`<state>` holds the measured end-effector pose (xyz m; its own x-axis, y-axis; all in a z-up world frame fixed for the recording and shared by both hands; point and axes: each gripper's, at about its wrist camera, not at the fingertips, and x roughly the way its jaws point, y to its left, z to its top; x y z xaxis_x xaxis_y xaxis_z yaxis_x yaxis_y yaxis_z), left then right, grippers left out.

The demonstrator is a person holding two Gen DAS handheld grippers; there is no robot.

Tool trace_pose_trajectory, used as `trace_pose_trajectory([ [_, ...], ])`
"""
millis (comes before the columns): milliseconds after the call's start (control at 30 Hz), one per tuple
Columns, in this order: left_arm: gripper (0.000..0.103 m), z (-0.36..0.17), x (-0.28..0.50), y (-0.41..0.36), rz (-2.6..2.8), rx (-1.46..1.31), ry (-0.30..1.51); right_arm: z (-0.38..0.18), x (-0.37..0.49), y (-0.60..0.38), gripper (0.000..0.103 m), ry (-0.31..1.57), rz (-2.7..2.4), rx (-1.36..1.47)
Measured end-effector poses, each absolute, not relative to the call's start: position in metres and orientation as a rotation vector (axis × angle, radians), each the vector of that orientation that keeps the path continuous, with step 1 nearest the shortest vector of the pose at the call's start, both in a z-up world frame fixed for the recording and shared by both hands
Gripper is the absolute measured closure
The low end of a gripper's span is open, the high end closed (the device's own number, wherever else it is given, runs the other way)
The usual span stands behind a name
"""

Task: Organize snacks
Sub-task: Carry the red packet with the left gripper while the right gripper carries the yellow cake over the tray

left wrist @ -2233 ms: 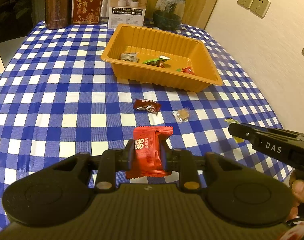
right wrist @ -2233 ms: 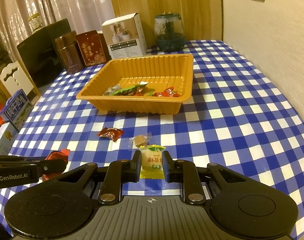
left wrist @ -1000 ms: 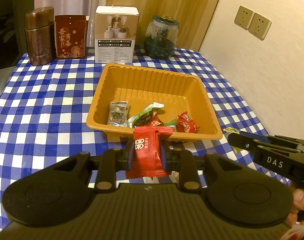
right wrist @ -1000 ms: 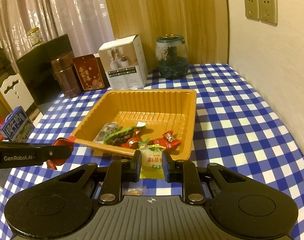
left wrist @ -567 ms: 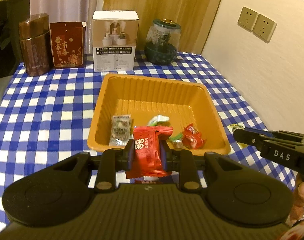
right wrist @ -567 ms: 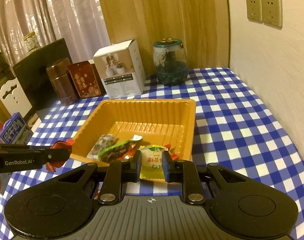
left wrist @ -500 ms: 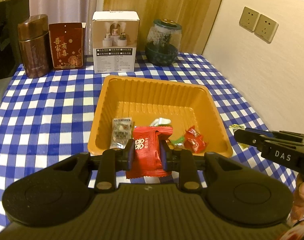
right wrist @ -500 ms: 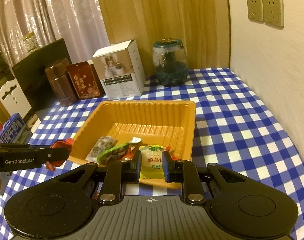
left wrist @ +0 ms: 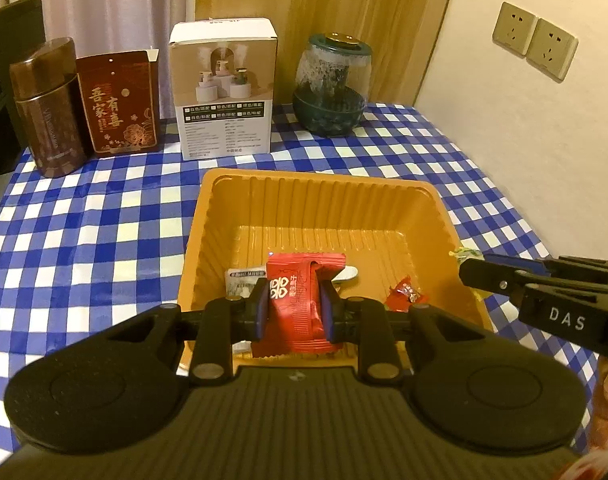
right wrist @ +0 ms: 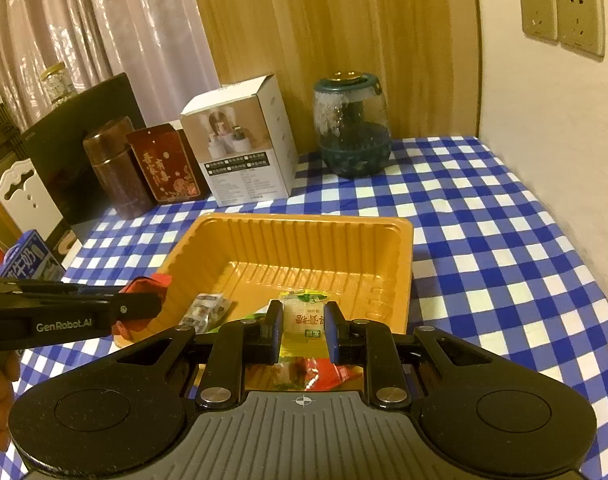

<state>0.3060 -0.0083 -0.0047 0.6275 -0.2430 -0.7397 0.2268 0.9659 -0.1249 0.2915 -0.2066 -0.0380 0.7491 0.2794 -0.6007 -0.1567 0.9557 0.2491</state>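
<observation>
We see the orange tray (left wrist: pixel 263 216) sitting near the middle of the checked tablecloth (left wrist: pixel 83 232), with bare cloth on its left and far sides and a narrower strip between its right rim and the cream wall (left wrist: pixel 504 140). Our left gripper (left wrist: pixel 293 304) hangs over the tray's near edge, its jaws pressed shut on 1 red snack packet (left wrist: pixel 299 308), held upright. Our right gripper (right wrist: pixel 304 330) hangs over the near right part of the tray, jaws clamped on 1 yellow candy packet (right wrist: pixel 306 318). Each gripper shows from the side in the other's view, so they are close together above the near rim. Inside the tray we count at least 3 loose pieces: 1 pale grey packet (right wrist: pixel 205 308), 1 small red candy (left wrist: pixel 404 292) and 1 white-tipped wrapper (left wrist: pixel 346 274); others are hidden behind the grippers. The far half of the tray floor is bare. Along the back edge of the table stand 4 things: 1 brown tin (left wrist: pixel 49 108), 1 dark red box (left wrist: pixel 119 100), 1 white carton (left wrist: pixel 223 88) and 1 green glass jar (left wrist: pixel 332 88). The wall carries 2 sockets (left wrist: pixel 534 46); wood panelling (right wrist: pixel 324 20) and curtains (right wrist: pixel 123 20) close the back.
</observation>
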Motion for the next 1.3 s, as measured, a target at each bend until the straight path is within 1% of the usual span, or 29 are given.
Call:
trace_pose_trajectory([
  [800, 0.079, -0.031, 0.34, -0.014, -0.265, -0.015, 0.872, -0.059, 0.322, -0.207, 0.081, 0.722, 0.233, 0.221],
  [833, 0.079, -0.032, 0.341, -0.015, -0.262, -0.011, 0.871, -0.059, 0.322, -0.208, 0.081, 0.723, 0.232, 0.221],
  [867, 0.072, -0.032, 0.342, -0.016, -0.254, -0.007, 0.866, -0.059, 0.322, -0.208, 0.081, 0.723, 0.231, 0.221],
  [900, 0.068, -0.032, 0.343, -0.016, -0.245, -0.003, 0.861, -0.059, 0.322, -0.208, 0.081, 0.724, 0.231, 0.222],
  [933, 0.068, -0.032, 0.343, -0.015, -0.242, -0.005, 0.859, -0.059, 0.322, -0.208, 0.081, 0.725, 0.231, 0.221],
  [1300, 0.068, -0.031, 0.337, -0.012, -0.244, -0.003, 0.862, -0.056, 0.319, -0.206, 0.081, 0.722, 0.234, 0.223],
])
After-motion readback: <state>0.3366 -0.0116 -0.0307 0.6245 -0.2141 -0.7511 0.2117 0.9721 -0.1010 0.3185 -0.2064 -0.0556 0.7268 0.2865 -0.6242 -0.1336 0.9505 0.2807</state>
